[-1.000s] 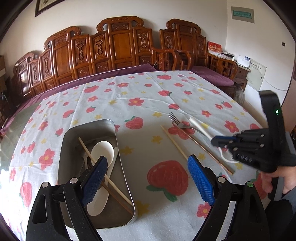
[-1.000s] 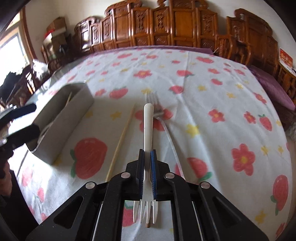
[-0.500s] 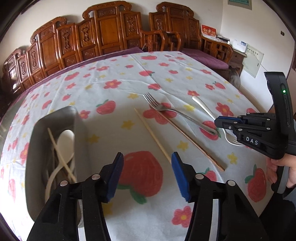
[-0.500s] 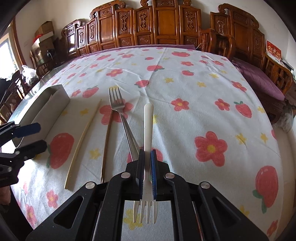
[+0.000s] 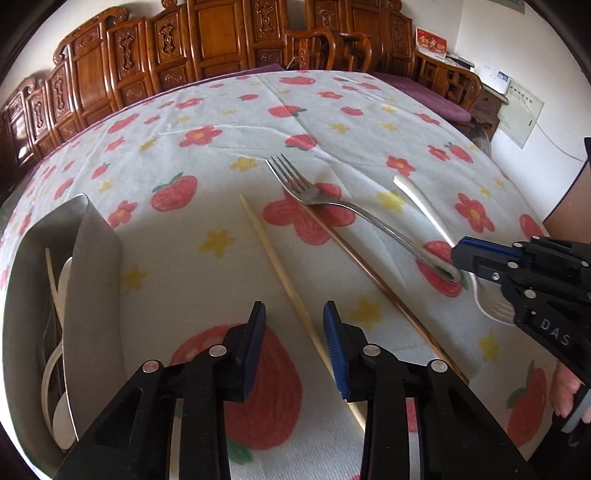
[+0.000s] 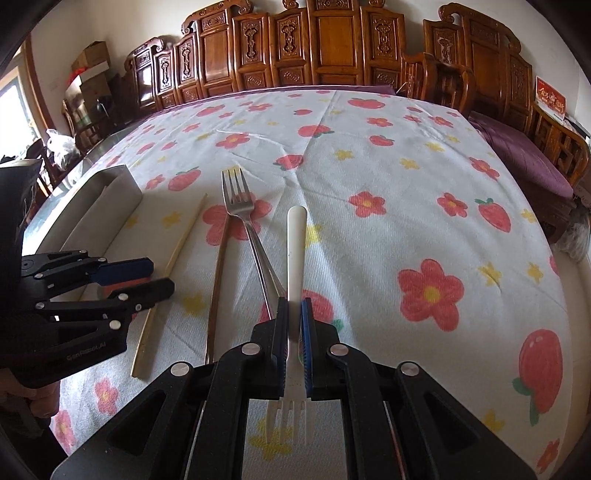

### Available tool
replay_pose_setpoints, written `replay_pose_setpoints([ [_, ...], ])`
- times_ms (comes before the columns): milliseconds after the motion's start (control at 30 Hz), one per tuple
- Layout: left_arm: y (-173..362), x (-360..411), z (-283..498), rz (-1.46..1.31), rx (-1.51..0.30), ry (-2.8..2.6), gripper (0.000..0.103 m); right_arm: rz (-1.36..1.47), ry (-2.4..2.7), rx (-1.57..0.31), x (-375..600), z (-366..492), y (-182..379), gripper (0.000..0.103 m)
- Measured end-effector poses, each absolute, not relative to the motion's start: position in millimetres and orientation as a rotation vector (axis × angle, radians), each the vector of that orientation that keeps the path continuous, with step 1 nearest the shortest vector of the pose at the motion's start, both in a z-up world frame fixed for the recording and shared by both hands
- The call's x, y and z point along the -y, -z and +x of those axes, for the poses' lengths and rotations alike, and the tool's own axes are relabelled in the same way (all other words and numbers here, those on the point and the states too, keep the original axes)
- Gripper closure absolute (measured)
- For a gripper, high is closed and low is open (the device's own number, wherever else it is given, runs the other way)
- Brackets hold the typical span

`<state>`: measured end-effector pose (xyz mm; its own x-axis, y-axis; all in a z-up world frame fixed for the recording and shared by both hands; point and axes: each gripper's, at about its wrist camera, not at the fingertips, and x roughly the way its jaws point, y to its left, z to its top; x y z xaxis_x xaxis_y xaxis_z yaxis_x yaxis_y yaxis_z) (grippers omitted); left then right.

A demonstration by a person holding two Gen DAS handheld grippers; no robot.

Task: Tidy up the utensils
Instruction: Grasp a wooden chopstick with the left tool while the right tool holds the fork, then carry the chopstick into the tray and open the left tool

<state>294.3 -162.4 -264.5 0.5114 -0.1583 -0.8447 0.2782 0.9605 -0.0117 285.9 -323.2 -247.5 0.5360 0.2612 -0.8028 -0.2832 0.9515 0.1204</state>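
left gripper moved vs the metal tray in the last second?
Yes. The left gripper shifted right, off the metal tray, and now straddles the pale chopstick, jaws narrower.

Carved wooden chairs (image 6: pixel 325 48) line pale wall (image 5: pixel 491 33); daylight from window (image 6: pixel 11 122) at left.

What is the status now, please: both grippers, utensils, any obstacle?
Right gripper shut on white plastic fork. Left gripper open over pale wooden chopstick. Steel fork, dark chopstick lie loose. Metal tray path unobstructed.
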Motion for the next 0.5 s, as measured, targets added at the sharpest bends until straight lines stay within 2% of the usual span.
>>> replay_pose_setpoints([
  [33,264,161,294,0.127,-0.998,0.259,0.079,-0.023,-0.322,-0.953,323,286,248,0.095],
  [100,264,158,294,0.130,-1.003,0.253,0.095,-0.028,-0.315,-0.960,323,287,250,0.095],
  [500,245,131,284,0.138,-0.984,0.260,0.099,-0.011,-0.364,-0.959,307,288,244,0.095],
])
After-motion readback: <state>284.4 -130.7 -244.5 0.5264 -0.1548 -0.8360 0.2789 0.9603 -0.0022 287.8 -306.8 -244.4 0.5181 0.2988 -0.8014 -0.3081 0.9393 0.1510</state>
